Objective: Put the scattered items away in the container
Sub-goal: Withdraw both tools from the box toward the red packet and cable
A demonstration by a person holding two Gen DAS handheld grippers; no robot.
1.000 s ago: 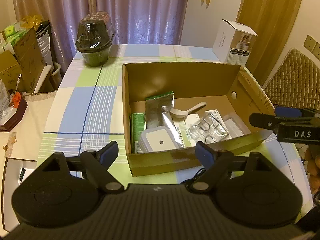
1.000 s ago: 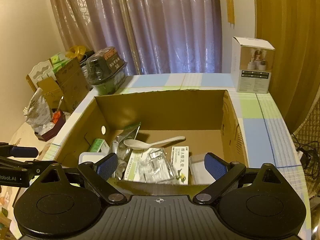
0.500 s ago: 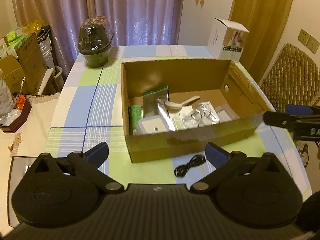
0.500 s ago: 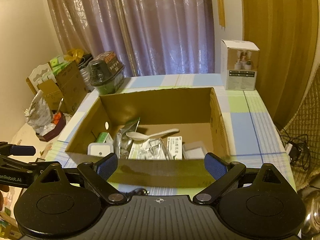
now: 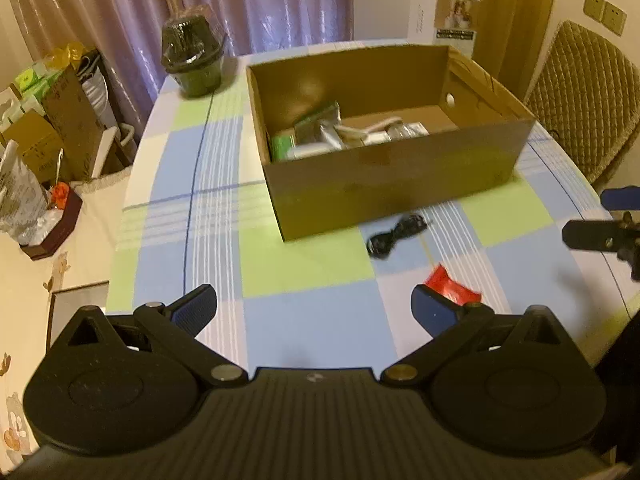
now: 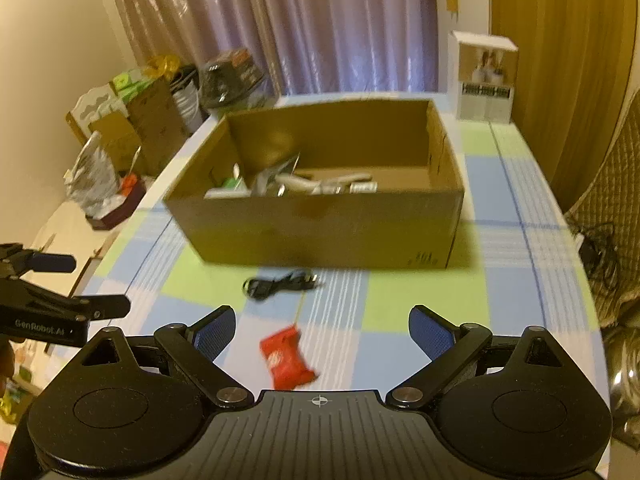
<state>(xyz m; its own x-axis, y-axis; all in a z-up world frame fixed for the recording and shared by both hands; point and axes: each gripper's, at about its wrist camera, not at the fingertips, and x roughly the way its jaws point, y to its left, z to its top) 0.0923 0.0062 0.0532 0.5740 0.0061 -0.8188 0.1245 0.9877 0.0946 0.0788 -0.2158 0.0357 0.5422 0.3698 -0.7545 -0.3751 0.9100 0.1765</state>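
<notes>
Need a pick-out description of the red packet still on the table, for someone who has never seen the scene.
Find the open cardboard box on the checked tablecloth. Two items lie loose on the cloth on its near side: a coiled black cable close to the box wall, and nearer the cameras the red packet. It is the only bright red, crinkled wrapper there, flat, with a pale mark on it.

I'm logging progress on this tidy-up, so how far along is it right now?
Mostly done: the cardboard box already holds a spoon, packets and a small white container. Nothing is in hand; the left gripper and right gripper both have their jaws open and empty. Still left on the tablecloth in front of the box: a coiled black cable and a red packet.
</notes>
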